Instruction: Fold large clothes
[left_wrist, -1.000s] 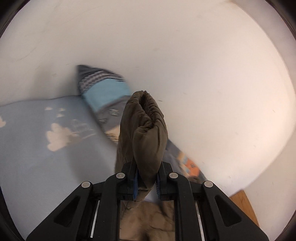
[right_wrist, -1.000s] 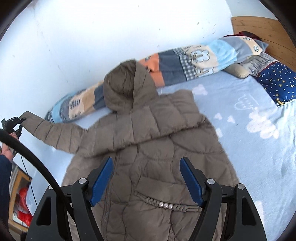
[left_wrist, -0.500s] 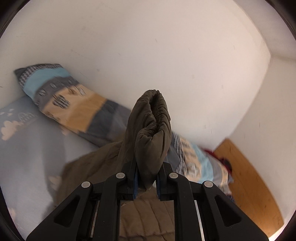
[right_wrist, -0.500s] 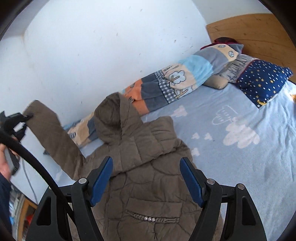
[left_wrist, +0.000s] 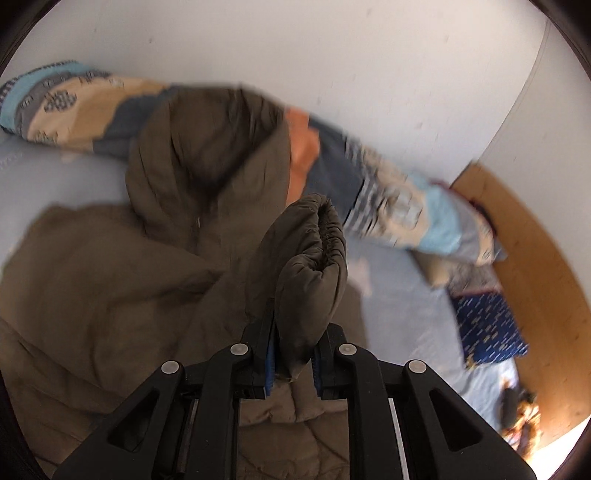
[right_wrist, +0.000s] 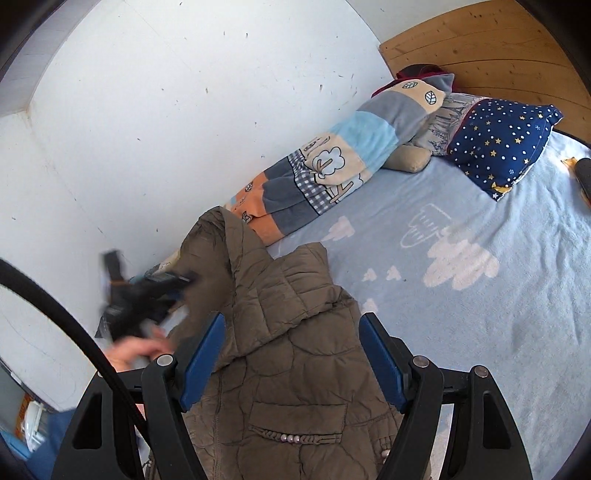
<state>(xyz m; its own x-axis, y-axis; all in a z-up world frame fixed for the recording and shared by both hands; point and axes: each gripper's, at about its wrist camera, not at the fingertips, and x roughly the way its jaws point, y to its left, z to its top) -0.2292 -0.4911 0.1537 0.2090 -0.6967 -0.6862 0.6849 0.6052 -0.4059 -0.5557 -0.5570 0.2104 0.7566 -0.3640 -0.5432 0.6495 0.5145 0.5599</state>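
My left tongs (left_wrist: 291, 363) pinch the sleeve cuff (left_wrist: 314, 251) so I can lay it over the brown coat (right_wrist: 295, 354) on the bed (right_wrist: 480, 314). My right tongs (right_wrist: 291, 358) hang wide open above it, holding nothing.

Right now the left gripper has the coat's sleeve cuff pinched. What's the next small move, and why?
Probably lower the sleeve cuff onto the coat's chest, then let go. The left gripper is shut on the cuff and holds it raised over the coat's body below the hood, so the sleeve isn't laid flat yet. The right gripper is open, holding nothing.
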